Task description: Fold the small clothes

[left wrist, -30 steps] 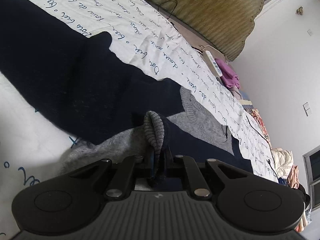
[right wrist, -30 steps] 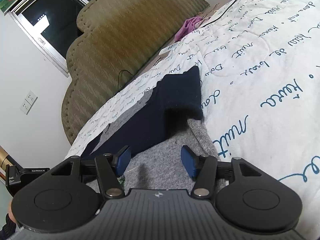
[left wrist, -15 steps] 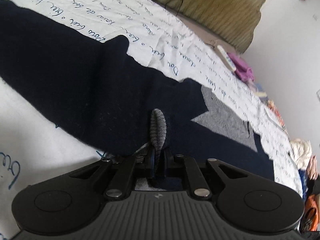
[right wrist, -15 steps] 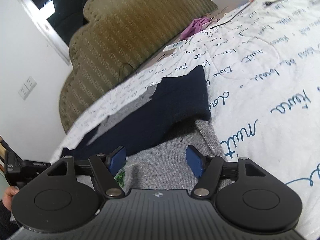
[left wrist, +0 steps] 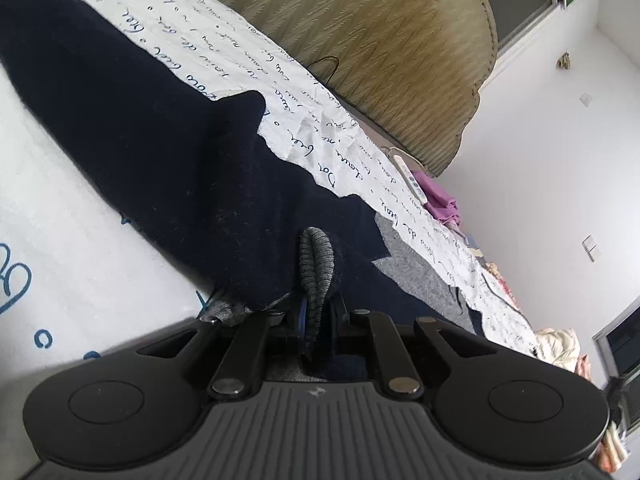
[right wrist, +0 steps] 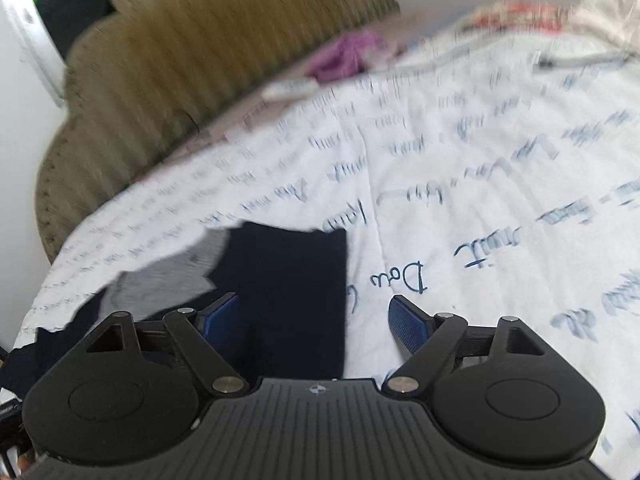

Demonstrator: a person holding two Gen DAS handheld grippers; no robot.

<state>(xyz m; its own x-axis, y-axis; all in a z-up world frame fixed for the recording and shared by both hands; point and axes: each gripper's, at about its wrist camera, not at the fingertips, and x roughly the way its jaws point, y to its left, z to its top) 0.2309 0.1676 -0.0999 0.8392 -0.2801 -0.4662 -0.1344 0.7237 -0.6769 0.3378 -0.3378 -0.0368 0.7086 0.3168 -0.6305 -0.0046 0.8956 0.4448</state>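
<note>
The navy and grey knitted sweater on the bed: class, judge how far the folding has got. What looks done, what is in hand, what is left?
Done: a navy sleeve lies across the navy and grey knitted sweater, spread on the white script-printed bedsheet.
In hand: the left gripper pinches the grey ribbed hem; the right gripper is open, holding nothing.
Left: grey body panel still shows, so no compact bundle yet.

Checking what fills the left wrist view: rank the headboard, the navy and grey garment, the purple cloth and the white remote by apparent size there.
1. Navy and grey garment, largest, though nearness inflates it.
2. Headboard.
3. Purple cloth.
4. White remote, close to the purple cloth in size, so the last two are unsure.
</note>
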